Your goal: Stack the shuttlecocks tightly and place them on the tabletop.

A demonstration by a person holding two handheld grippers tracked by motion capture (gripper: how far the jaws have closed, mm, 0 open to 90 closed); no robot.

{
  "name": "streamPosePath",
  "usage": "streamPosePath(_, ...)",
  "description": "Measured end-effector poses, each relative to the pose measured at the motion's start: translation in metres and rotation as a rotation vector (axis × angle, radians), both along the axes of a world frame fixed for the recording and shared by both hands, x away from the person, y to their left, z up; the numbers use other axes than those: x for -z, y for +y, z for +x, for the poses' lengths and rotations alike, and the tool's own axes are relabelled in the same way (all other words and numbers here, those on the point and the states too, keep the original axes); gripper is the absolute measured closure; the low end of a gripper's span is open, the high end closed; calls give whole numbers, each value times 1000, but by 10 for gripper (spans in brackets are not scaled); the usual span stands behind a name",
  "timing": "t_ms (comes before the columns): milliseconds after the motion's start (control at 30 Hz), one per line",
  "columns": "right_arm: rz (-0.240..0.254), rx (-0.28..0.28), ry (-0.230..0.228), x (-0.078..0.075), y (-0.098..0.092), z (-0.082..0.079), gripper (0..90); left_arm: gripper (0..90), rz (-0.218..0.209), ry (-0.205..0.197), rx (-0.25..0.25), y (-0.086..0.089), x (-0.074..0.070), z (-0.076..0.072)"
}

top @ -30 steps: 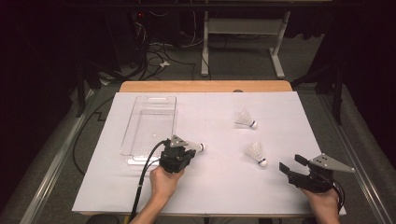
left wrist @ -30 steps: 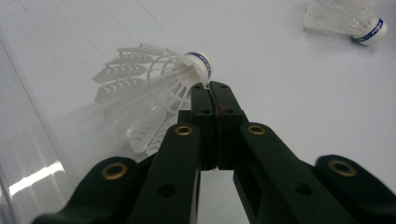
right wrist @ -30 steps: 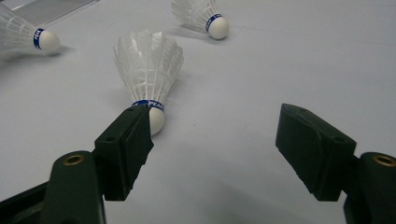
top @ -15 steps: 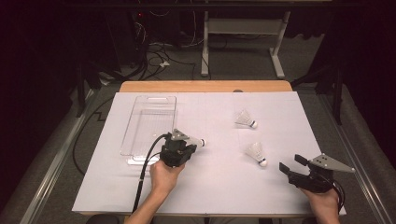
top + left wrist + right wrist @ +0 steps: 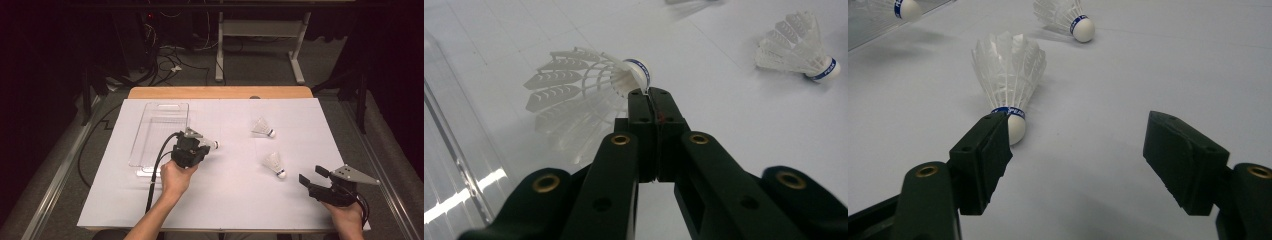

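My left gripper (image 5: 206,145) (image 5: 647,92) is shut on a white feather shuttlecock (image 5: 214,144) (image 5: 589,85), pinching it beside its blue-banded cork. The shuttlecock hangs a little above the white table cover, just right of a clear plastic tray (image 5: 167,104) (image 5: 444,150). Two more shuttlecocks lie on the cover, one at mid right (image 5: 275,164) (image 5: 1008,70) and one farther back (image 5: 262,127) (image 5: 1063,15). My right gripper (image 5: 311,174) (image 5: 1080,135) rests open near the front right corner. It points at the nearer shuttlecock, whose cork lies just beyond its left jaw.
The white cover ends close to the right hand at the front right. A bare wooden strip (image 5: 220,92) runs along the table's far edge. Beyond it stand a desk frame (image 5: 260,40) and cables on the dark floor.
My left gripper has risen and moved away from the person, carrying the shuttlecock along the tray's right side. The right gripper and the two lying shuttlecocks have stayed put.
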State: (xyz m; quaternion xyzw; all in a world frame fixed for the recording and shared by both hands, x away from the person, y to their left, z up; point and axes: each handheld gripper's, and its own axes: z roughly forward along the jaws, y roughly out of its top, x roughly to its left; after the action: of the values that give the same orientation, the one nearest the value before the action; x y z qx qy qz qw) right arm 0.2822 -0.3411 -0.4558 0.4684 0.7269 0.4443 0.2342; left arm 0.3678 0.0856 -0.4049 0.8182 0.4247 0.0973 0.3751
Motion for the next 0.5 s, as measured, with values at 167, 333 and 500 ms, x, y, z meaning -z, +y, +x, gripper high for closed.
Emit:
streamPosePath(167,3,-1,-1,0,0,0,272,889,16,19,5,-1,-4,10)
streamPosePath(333,5,-3,1,0,0,0,273,888,15,36,0,1,-5,19)
streamPosePath(500,4,-4,2,0,0,0,273,888,33,60,-17,5,0,28)
